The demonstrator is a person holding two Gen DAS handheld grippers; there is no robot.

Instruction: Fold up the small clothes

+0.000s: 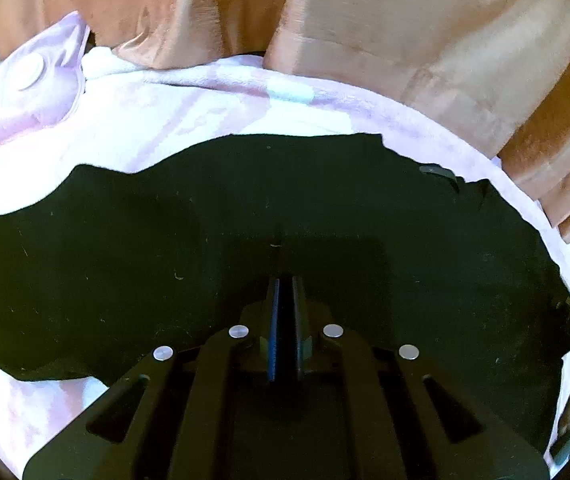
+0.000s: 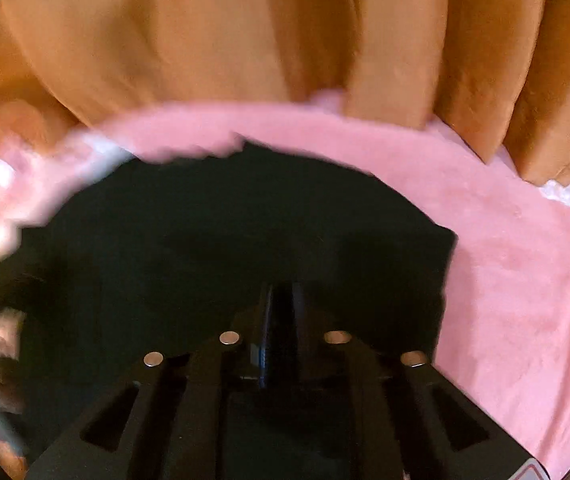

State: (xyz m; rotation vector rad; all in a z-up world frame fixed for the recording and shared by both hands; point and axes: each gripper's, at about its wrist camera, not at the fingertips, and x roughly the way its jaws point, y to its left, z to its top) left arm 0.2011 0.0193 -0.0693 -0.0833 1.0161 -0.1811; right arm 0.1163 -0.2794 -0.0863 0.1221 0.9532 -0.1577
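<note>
A black, soft fabric garment (image 1: 245, 216) lies spread out flat on a pale pink, fleecy blanket (image 1: 157, 120), its irregular edge curving across the middle of both wrist views. Over its near part the left gripper (image 1: 285, 280) points steeply down, its two fingers (image 1: 273, 312) drawn almost together with only a thin dark slit between them; the dark cloth makes it impossible to tell whether a fold is pinched there. The right gripper (image 2: 281, 292) hangs over the same black garment (image 2: 245, 220) near its right-hand edge, its fingers likewise closed to a narrow gap, and again nothing shows whether cloth is caught between them. The right wrist view is smeared with motion blur along its left side. Beyond the garment the pink blanket (image 2: 505, 260) runs up to tan, velvety upholstered cushions (image 1: 425, 40) at the back. At the upper left of the left wrist view lies a crumpled lilac cloth (image 1: 29, 84).
</note>
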